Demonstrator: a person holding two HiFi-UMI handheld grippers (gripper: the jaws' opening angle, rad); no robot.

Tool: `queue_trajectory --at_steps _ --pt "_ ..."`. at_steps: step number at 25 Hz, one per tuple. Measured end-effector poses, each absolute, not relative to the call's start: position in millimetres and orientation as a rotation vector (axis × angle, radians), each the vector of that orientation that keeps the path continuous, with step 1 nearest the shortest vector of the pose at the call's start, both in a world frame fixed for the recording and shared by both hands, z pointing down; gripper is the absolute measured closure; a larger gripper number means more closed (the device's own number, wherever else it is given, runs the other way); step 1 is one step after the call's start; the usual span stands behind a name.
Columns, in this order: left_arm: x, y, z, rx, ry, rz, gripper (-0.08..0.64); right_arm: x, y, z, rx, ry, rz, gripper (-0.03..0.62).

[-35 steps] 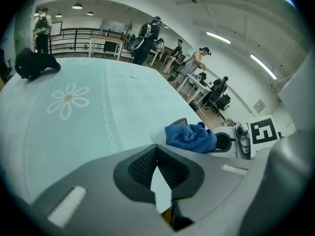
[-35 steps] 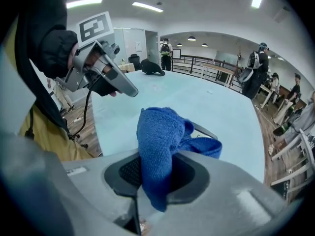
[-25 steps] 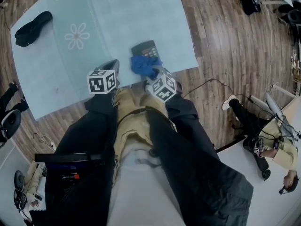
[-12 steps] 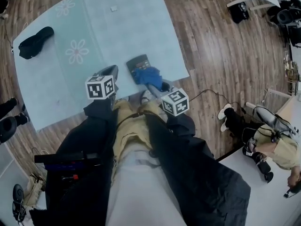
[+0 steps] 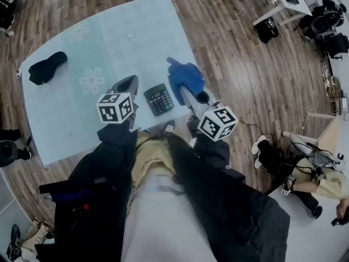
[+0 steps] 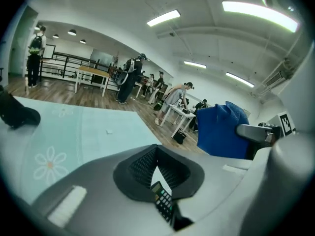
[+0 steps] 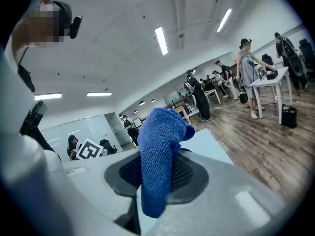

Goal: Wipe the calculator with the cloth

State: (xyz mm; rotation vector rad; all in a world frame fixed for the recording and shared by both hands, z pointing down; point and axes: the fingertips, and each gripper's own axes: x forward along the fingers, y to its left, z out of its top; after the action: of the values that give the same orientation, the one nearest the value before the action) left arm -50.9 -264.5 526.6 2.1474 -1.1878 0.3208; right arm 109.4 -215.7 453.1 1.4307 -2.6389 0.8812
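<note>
A dark calculator (image 5: 158, 99) lies face up on the pale blue-green table (image 5: 136, 42), near its front edge. In the left gripper view the calculator (image 6: 162, 203) shows through the narrow gap under the jaws. My right gripper (image 5: 189, 89) is shut on a blue cloth (image 5: 185, 75), held up just right of the calculator and apart from it. In the right gripper view the cloth (image 7: 158, 156) stands bunched between the pads. My left gripper (image 5: 126, 85) hovers left of the calculator, with its jaws (image 6: 157, 154) together and nothing in them. The cloth (image 6: 222, 129) also appears in the left gripper view.
A black pouch (image 5: 47, 67) lies at the table's far left, and a small white scrap (image 5: 130, 35) sits further back. Wooden floor runs to the right of the table edge. A person (image 5: 308, 171) sits on the floor at right, and desks (image 5: 272, 4) stand beyond.
The right gripper has lifted the cloth off the calculator and carried it to the right, so the calculator's whole face now shows. The left gripper stays beside it.
</note>
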Motion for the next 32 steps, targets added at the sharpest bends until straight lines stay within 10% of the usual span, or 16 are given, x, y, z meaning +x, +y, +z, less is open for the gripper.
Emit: queue_trajectory --at_steps 32 --pt "-9 -301 351 2.580 -1.329 0.021 0.563 117 -258 326 1.706 -2.787 0.399 0.495"
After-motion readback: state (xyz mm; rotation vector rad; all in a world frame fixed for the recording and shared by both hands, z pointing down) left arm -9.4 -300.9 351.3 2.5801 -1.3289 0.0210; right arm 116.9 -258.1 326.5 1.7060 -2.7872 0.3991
